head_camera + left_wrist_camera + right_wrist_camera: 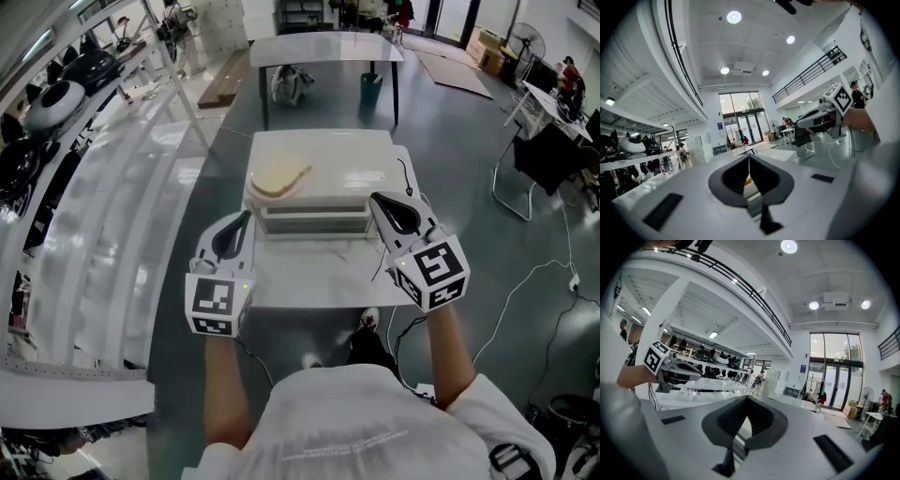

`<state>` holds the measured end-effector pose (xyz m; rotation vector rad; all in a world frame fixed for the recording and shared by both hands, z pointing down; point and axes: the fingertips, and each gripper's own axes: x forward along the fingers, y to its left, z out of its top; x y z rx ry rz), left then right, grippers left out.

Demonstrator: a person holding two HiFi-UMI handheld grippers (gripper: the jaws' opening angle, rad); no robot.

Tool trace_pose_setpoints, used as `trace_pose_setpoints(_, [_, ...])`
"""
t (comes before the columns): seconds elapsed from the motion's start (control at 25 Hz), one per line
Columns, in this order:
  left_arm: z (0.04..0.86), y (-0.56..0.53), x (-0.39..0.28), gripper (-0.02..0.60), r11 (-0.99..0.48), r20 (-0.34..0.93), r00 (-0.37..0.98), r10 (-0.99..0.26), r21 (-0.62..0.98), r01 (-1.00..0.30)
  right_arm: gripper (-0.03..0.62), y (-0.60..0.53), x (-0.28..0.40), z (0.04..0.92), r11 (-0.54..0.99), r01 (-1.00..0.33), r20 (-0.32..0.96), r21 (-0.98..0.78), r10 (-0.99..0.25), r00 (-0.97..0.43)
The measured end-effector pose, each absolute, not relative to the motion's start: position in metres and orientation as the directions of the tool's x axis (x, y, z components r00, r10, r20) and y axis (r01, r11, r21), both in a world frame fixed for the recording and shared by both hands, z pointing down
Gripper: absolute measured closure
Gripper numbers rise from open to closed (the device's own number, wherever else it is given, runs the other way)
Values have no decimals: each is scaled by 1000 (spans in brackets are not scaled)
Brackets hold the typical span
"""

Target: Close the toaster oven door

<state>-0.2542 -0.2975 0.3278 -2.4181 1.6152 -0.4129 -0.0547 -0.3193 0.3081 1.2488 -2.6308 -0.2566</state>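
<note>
The cream-white box-shaped toaster oven [349, 167] stands in the middle of the white rectangular tabletop [309, 286], its front face [311, 223] turned toward the person. In the head view that face shows as stacked pale horizontal bands. Whether the door sits fully home cannot be told from this angle. A tan, rounded slice of bread [279, 176] lies on the oven's top panel, toward its left front corner.

The two tools flank the front face:
- The left hand-held gripper [247, 217] points at the oven's left front corner, just beside it. In the left gripper view its dark jaws are pressed together tip to tip [749, 157] with nothing clamped between them. An orange-tan patch shows through the slot behind the tips.
- The right hand-held gripper [376, 200] points at the right front corner, just beside the housing. In the right gripper view its jaws are likewise together [747, 398] and hold nothing.

Each gripper view shows the other gripper off to the side, with its marker cube.

A thin black cable [405, 178] runs along the tabletop at the oven's right side. Beyond the tabletop a second white table [323, 47] stands on the grey floor, with a teal bin [371, 91] under it
</note>
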Motion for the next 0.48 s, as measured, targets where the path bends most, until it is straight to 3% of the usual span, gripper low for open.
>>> trace_pose_setpoints(0.48, [331, -297, -256, 561, -378, 119, 359, -926, -302, -875, 579, -319, -53, 313, 626, -740, 135, 245, -778, -613])
